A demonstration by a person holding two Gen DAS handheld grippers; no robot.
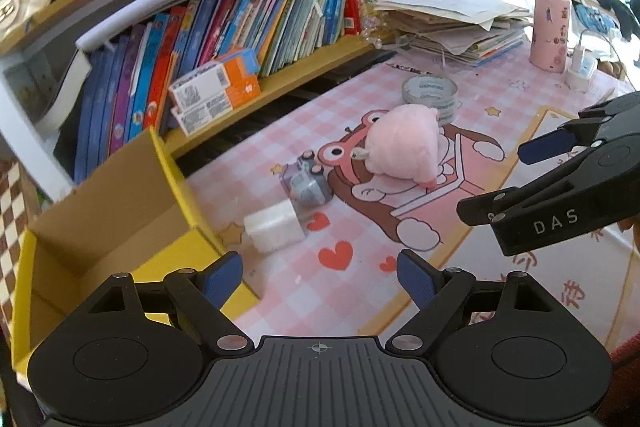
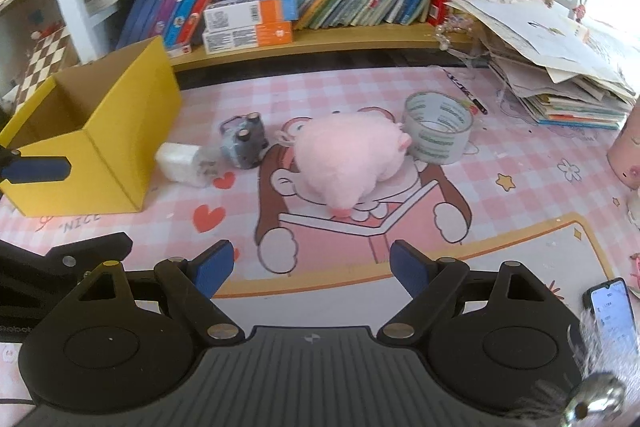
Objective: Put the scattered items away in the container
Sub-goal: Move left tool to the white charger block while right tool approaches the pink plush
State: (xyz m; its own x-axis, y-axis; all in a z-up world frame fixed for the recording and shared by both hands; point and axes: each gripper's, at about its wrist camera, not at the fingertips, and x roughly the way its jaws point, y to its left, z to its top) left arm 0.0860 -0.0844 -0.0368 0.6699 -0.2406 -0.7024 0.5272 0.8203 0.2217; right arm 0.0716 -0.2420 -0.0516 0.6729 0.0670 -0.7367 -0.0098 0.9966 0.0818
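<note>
On the pink checked desk mat [image 2: 520,163], nothing tidied yet: white charger block [image 2: 180,163], grey battery pack [image 2: 244,143], pink plush toy [image 2: 344,163] and clear tape roll [image 2: 438,127] lie right of the open, seemingly empty yellow cardboard box [image 2: 100,147], left gripper [image 1: 320,275] and right gripper [image 2: 310,267] both wide apart, holding nothing.

The pink toy [image 2: 344,155] is looking soft and fuzzy, like plush cloth. The yellow box [image 2: 96,131] is showing plain brown cardboard inside, matt and dull. The tape roll [image 2: 438,131] is looking clear, shiny plastic. The white plug [image 2: 180,163] is looking smooth, hard plastic. The pink mat [image 2: 520,195] is looking smooth.
</note>
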